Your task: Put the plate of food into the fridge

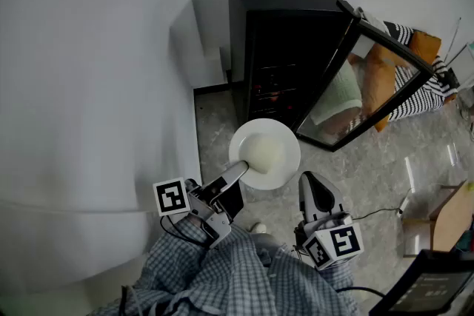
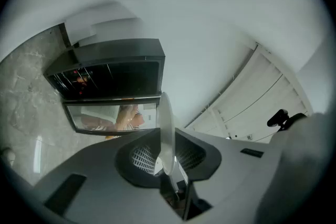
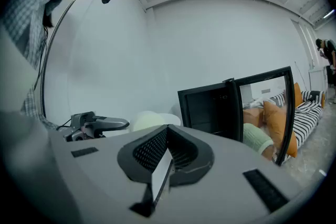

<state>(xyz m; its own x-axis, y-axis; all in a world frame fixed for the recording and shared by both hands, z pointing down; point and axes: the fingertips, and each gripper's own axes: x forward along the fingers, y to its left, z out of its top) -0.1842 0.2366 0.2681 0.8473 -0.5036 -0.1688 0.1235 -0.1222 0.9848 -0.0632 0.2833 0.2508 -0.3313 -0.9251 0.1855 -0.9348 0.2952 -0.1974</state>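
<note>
**Carrying the plate to the open fridge**

Step in hand: transport. I hold the plate [image 1: 287, 135] in the air in front of me, above the floor [image 1: 222, 122] and short of the fridge [image 1: 285, 33]. The food [image 1: 264, 152], a pale mound, sits in the middle of the plate.

Left tongs [image 1: 241, 168]: closed on the near rim of the plate. In the left gripper view the rim stands edge-on between the jaws, which pinch it from both sides. This is the only support the plate has.

Right tongs [image 1: 311, 183]: jaws together, holding nothing, just beside the plate and not touching it.

The fridge door [image 1: 385, 70] stands swung out to the right, so the opening is free. The inside is dark; I cannot tell which shelf has room.

Next move, as I judge it: bring the plate forward and down to a shelf, keeping it level so the food does not slide. A grip on one rim may let the plate sag, so the approach should be slow. The far rim must clear the door edge and the shelf front.
</note>
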